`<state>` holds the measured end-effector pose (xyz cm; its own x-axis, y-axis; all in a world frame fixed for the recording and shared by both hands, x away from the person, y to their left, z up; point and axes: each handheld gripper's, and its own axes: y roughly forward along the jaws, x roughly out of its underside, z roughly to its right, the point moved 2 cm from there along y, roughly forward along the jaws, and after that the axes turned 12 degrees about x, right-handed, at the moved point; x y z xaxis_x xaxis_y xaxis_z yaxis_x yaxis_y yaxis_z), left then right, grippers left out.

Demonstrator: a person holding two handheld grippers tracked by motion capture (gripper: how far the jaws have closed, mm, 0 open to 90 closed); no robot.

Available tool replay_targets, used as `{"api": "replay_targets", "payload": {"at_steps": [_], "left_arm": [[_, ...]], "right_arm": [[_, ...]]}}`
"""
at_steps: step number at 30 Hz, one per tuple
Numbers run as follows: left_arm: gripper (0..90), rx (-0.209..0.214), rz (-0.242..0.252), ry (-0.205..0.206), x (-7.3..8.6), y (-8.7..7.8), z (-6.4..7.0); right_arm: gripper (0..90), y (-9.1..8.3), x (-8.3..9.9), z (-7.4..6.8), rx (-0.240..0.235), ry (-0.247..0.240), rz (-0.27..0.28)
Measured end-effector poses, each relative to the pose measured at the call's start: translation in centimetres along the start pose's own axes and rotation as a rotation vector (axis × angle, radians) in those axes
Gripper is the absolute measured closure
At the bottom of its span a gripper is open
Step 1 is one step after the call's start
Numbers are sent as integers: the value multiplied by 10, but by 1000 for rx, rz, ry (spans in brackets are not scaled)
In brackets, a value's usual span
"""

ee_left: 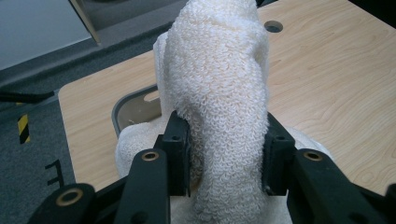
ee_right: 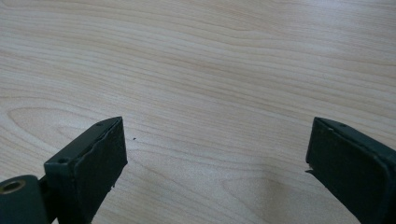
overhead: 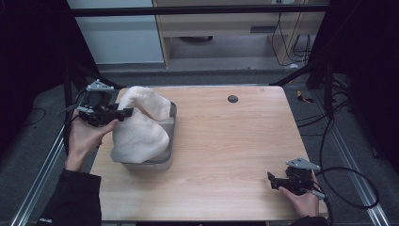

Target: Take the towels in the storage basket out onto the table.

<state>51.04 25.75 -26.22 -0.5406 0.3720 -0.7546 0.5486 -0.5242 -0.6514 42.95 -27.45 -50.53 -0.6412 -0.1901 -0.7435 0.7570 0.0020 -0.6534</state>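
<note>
The left tongs [ee_left: 226, 161] squeeze a fold of the fluffy white towel [ee_left: 219, 88] and hold part of it up. The rest of the towel sits in the grey tub [overhead: 172, 123] on the left side of the wooden bench [overhead: 235, 150]. The right tongs [ee_right: 215, 158] are wide apart with nothing in them, low over the bare bench near its right front corner.

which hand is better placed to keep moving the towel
Left. The left gripper is shut on the towel above the tray; the right gripper sits open, far across the table.
</note>
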Motion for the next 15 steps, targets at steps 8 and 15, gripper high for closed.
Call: {"api": "replay_targets", "payload": {"at_steps": [8,15], "left_arm": [[616,46,6,34,-7,-6,17],[614,74,-8,94,-12,-4,35]], "right_arm": [[52,0,0,0,0,0,0],[51,0,0,0,-2,1,0]]}}
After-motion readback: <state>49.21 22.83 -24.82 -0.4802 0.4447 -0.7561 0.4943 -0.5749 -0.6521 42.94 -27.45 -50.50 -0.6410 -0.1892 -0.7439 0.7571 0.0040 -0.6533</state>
